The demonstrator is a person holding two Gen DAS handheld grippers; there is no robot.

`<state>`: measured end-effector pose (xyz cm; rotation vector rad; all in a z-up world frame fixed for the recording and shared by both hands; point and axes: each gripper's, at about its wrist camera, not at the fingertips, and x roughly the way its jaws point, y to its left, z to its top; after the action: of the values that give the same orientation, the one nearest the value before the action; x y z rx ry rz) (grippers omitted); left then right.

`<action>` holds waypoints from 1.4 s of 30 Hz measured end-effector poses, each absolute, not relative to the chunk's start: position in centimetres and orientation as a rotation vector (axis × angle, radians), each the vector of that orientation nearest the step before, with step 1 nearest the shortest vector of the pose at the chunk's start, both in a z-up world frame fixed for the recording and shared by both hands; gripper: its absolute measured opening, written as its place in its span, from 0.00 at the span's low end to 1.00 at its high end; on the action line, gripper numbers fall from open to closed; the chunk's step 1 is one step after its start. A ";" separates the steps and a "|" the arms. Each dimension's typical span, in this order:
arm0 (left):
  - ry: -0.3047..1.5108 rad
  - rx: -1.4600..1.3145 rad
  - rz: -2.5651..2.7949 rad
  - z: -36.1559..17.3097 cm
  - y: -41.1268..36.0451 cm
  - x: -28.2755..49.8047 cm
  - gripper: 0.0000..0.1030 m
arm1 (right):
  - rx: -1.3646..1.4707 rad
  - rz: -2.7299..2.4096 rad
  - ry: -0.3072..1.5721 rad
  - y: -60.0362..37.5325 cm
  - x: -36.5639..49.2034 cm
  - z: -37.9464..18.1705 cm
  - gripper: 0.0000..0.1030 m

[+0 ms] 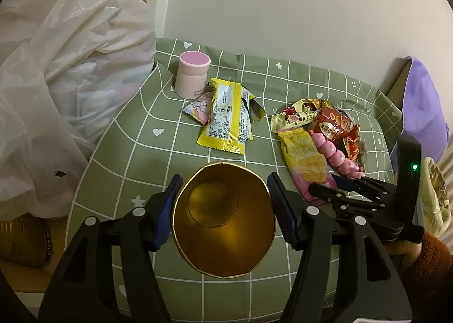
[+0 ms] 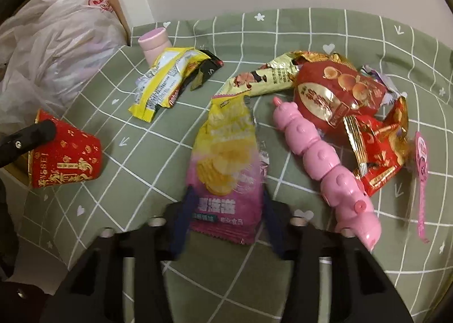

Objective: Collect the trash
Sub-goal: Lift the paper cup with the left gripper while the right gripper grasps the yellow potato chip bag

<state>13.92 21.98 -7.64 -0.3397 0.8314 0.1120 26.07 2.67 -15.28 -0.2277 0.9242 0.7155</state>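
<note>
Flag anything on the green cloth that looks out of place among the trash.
The pink segmented pig toy lies among the torn snack wrappers, against the red wrapper; it looks intact, not trash. The pink lidded jar stands upright behind the yellow wrapper, likewise undamaged.

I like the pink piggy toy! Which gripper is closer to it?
Right. The right gripper sits just beside the pink pig toy, its jaws either side of the chip packet. The left gripper is farther off, its jaws around the red-and-gold paper cup.

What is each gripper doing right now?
Left gripper: closed on the paper cup.
Right gripper: jaws around the chip bag; grip cannot be told.
</note>
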 end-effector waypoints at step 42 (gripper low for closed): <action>0.722 -0.390 0.105 -5.5 23.7 16.2 0.65 | -0.295 0.803 0.844 6.5 25.7 -15.4 0.24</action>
<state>16.19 23.69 -5.55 -0.3899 0.7220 0.1048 25.73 6.49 -15.39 -0.2952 0.8439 0.8030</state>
